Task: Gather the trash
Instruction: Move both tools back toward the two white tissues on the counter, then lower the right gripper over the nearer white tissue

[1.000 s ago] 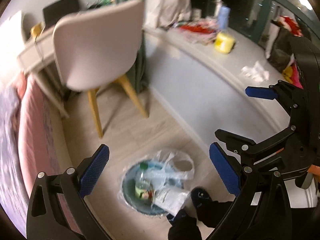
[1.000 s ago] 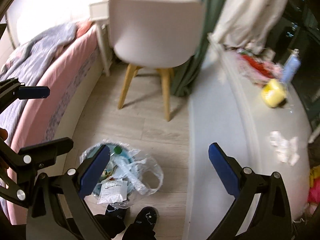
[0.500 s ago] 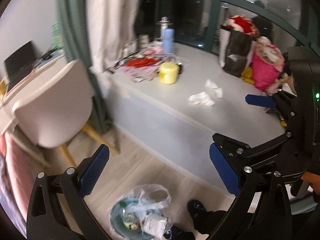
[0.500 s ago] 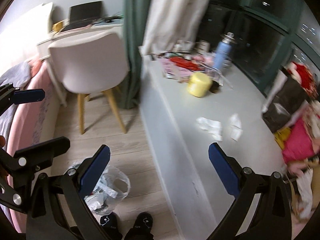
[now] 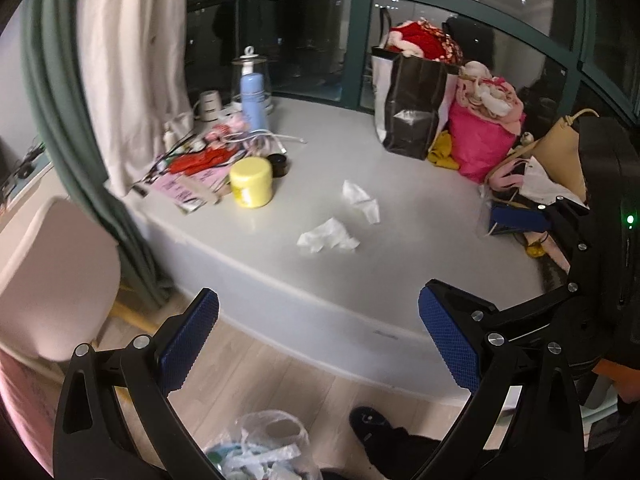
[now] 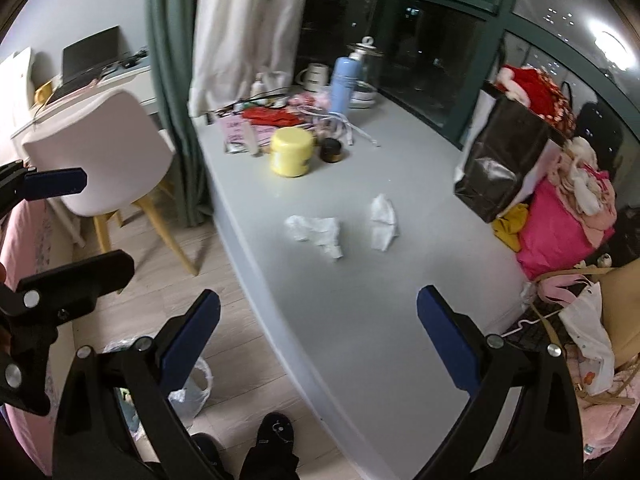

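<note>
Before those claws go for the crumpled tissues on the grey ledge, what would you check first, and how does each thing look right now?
1. Left gripper open and empty: ok.
2. Right gripper open and empty: ok.
3. Two crumpled tissues, near tissue and far tissue, lie apart on the ledge, nothing on top: ok.
4. Path to them over the ledge is bare: ok.
5. Yellow jar stands well clear of both: ok.
6. Lined bin on the floor has room left: cannot tell.
</note>
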Demonstrator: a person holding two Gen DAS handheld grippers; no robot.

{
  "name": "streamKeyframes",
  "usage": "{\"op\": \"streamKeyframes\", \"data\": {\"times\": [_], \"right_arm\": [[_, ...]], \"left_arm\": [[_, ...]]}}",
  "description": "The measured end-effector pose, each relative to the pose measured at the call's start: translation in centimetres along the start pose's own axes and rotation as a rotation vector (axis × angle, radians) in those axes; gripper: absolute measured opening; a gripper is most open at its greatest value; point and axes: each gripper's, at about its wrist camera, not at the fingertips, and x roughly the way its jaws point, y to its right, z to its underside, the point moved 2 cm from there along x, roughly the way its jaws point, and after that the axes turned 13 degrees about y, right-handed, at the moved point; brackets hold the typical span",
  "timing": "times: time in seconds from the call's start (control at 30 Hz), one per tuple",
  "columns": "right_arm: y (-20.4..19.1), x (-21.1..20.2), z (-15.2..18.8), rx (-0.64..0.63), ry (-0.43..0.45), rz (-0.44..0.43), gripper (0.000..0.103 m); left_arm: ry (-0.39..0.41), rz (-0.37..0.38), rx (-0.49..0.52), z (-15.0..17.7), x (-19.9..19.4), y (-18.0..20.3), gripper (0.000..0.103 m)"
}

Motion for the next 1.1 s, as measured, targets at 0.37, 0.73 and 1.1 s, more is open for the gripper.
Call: {"op": "streamKeyframes", "data": {"times": [0.37,0.73,1.1], "right_arm": [[6.0,4.3,-2.0,0.019,-0.006,-0.010,0.096],[10.0,9.5,-2.9,0.030,-0.030,-0.026,0.096],[12.2,15.1,-2.8,0.054,-0.065,-0.053,0.096]], "left_arm": [[-0.013,0.037,0.017,-4.5,7.8,3.4,0.097],[-0.043,0.039,0.014,-6.4,14.5,4.5,0.097],[-0.073,0.021,0.020,-7.0,20.8,4.0,0.097]]}}
